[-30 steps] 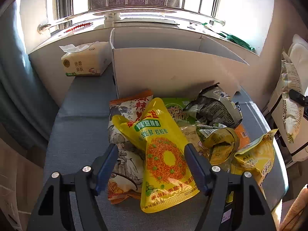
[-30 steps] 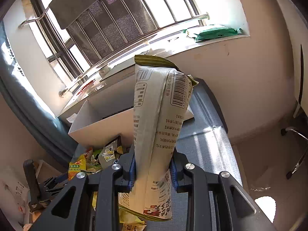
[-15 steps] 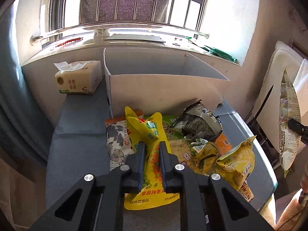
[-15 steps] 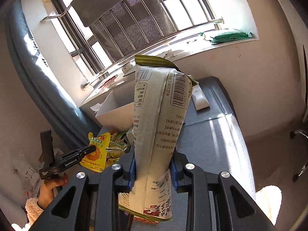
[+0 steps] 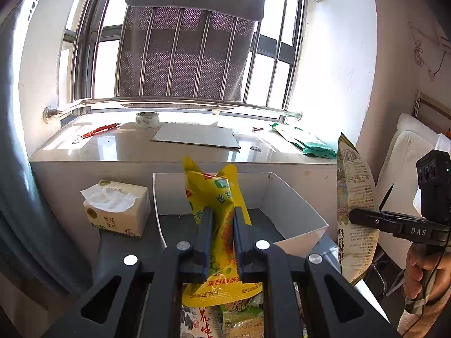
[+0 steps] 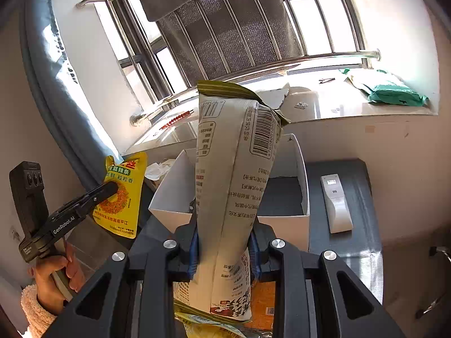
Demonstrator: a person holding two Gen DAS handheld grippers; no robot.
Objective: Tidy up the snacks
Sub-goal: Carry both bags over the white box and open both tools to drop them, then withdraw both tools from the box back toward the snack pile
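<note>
My left gripper (image 5: 220,226) is shut on a yellow snack bag (image 5: 217,194) and holds it upright in the air, in front of the open white box (image 5: 293,211). My right gripper (image 6: 224,235) is shut on a tall pale snack bag (image 6: 236,169) with a barcode, held upright before the same white box (image 6: 303,186). Each gripper shows in the other's view: the right gripper (image 5: 355,215) with its pale bag (image 5: 356,194), the left gripper (image 6: 111,188) with its yellow bag (image 6: 122,197). More snack bags (image 5: 225,318) lie below.
A tissue pack (image 5: 117,208) stands left of the box on the grey surface (image 5: 126,242). A white remote (image 6: 335,202) lies right of the box. The windowsill (image 5: 112,146) behind holds tape, cardboard and a green packet (image 6: 391,93). A white chair (image 5: 406,152) stands at right.
My left gripper closed on the yellow bag and lifted it off the pile, up to the level of the box. My right gripper kept its pale bag and swung towards the box.
</note>
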